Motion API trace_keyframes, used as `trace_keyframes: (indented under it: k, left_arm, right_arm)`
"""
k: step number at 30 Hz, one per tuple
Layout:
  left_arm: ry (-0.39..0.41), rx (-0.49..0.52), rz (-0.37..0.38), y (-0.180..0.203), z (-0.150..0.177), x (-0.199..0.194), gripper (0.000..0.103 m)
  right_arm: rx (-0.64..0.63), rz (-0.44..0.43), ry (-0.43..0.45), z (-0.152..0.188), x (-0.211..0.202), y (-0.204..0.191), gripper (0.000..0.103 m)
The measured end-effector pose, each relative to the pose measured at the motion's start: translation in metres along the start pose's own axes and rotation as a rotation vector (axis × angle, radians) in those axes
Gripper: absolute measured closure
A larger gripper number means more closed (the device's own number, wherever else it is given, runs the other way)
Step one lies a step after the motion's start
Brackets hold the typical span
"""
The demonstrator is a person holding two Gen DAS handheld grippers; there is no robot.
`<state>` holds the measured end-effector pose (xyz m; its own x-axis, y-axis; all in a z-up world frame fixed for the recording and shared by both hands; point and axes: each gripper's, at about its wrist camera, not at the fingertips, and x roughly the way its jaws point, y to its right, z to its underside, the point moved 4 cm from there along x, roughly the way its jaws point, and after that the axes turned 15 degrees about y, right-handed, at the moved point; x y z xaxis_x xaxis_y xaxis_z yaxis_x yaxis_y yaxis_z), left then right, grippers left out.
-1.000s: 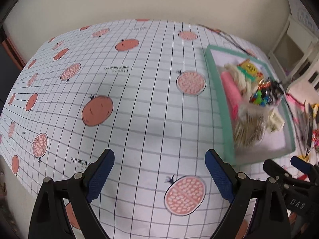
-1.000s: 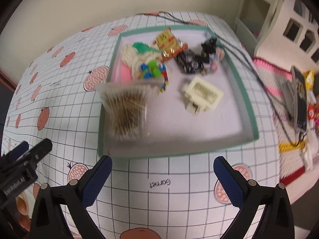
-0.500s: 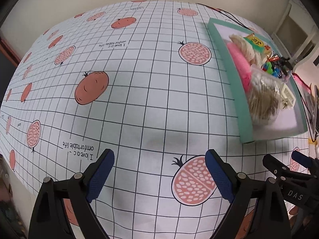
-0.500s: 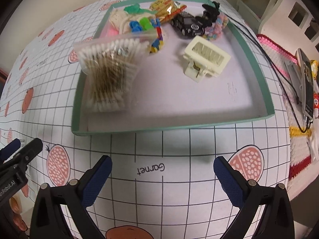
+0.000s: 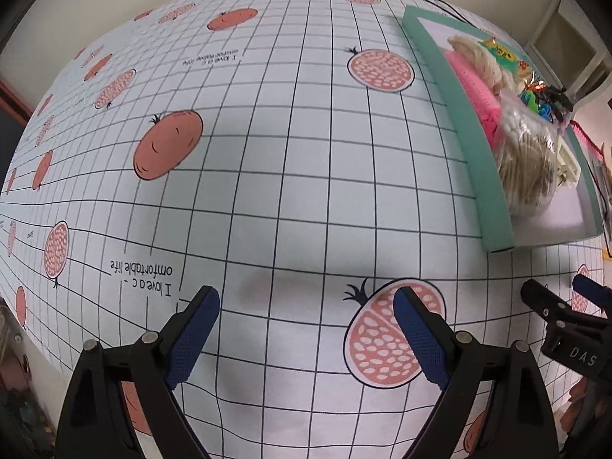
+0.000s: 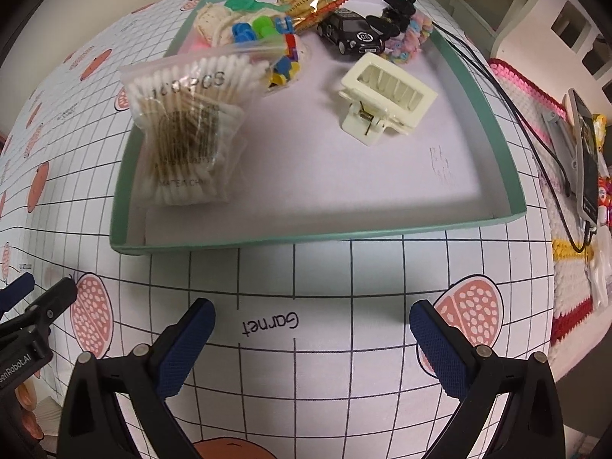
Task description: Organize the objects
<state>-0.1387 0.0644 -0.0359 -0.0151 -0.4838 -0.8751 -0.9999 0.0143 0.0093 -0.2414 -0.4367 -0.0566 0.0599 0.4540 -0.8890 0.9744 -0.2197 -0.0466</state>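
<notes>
Objects all lie inside the green tray [image 6: 508, 160], cotton swabs bag [image 6: 183, 130] at its left edge; both grippers, left [image 5: 306, 329] and right [image 6: 311, 344], gape empty; the task seems nearly finished.

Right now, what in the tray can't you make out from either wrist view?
- Pink item: right wrist view, almost wholly hidden behind cotton swab bag.
- Swab bag's lower print: right wrist, blurred.
- Toy car: left wrist, hidden behind the pile.
- Tray far corner: left wrist, cut off.

A home room: fruit-print tablecloth [image 5: 290, 160], crocheted rug [image 6: 543, 122] and white cubby shelf [image 6: 566, 15].
</notes>
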Motion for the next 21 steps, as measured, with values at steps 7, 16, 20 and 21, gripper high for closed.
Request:
trace_keyframes:
  k: [7,16,20,21]
  left_arm:
    - [-0.023,0.014,-0.004,-0.0009,0.0032,0.0066,0.010]
    - [-0.021,0.010,0.024,0.0053,0.0024,0.0092,0.010]
    - [-0.021,0.055,0.040,0.0080,0.0017,0.0093,0.010]
    - [-0.020,0.057,0.041,0.0087,0.0015,0.0093,0.010]
  right_arm:
    - [-0.015,-0.005,0.010,0.0003,-0.0015,-0.0021,0.000]
    - [-0.035,-0.018,0.033,0.0006,-0.0034,-0.0053,0.000]
    - [-0.054,-0.026,0.049,0.0009,-0.0048,-0.0073,0.000]
    - [-0.056,-0.027,0.051,0.0010,-0.0052,-0.0077,0.000]
